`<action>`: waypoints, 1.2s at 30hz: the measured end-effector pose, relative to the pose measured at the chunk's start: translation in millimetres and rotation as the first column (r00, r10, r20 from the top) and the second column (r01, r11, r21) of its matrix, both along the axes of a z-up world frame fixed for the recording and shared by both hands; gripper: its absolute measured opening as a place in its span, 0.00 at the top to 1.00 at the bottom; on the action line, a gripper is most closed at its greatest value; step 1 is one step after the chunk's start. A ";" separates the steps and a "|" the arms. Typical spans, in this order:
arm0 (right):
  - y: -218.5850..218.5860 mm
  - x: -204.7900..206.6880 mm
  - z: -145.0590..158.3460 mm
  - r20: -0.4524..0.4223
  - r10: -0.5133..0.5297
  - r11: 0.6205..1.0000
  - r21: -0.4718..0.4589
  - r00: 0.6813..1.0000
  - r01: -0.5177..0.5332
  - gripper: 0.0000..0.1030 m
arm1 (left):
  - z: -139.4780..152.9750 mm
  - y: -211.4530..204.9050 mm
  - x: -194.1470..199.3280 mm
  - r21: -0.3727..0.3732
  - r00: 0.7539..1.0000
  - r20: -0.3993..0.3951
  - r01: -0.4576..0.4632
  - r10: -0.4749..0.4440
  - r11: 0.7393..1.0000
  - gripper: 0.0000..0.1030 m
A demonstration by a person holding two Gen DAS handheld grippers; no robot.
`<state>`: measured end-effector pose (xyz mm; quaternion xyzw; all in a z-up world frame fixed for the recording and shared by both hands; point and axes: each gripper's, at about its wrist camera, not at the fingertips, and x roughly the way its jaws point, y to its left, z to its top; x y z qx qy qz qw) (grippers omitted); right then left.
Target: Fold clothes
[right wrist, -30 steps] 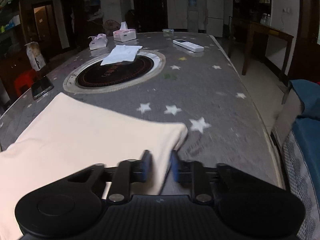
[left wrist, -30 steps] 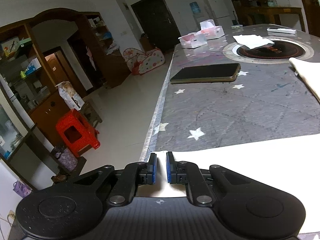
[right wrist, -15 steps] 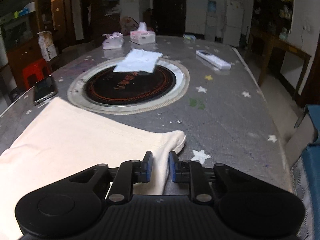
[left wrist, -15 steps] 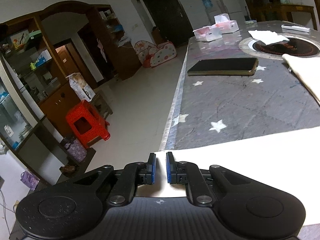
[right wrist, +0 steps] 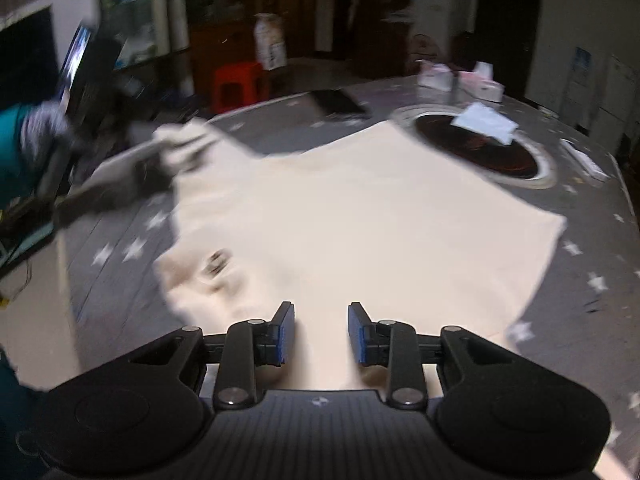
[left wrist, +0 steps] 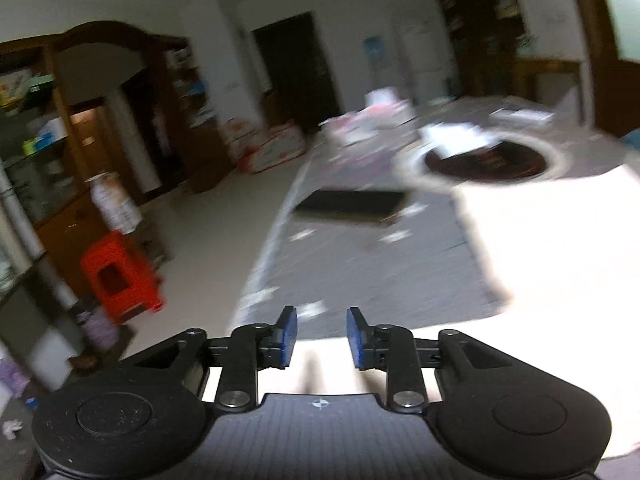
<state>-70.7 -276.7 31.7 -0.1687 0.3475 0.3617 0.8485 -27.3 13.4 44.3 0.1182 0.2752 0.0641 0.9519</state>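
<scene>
1. On my left wrist view, the desk (left wrist: 360, 264) ends in a pale edge running up the middle of the picture, with bare floor (left wrist: 216, 232) and a red stool (left wrist: 120, 280) off to the left; that is the only open drop I can see on this side.
2. My left gripper (left wrist: 321, 336) has just been opening; its fingers stand apart with a clear gap, nothing pressed between them, above the near hem of the cream garment (left wrist: 560, 248).
3. The garment's left edge leaves a strip of bare starred cloth, with a dark phone (left wrist: 352, 206) lying further up it.
4. From my right wrist view the garment (right wrist: 360, 216) lies spread flat over the desk (right wrist: 592, 280), its far corner reaching the round black hob (right wrist: 480, 148).
5. My right gripper (right wrist: 321, 332) has also just been opening; the fingers are parted, over the cloth without pinching it.
6. Only this view shows a gloved hand (right wrist: 44, 128) at the left and a blurred lifted sleeve corner.
7. Open desk remains right of the garment.
</scene>
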 end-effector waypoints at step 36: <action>-248.5 -54.2 -12.9 -0.065 -0.829 0.540 0.164 0.556 0.825 0.73 | -37.2 -216.0 -46.8 -0.094 0.748 -0.098 0.650 -0.657 0.754 0.61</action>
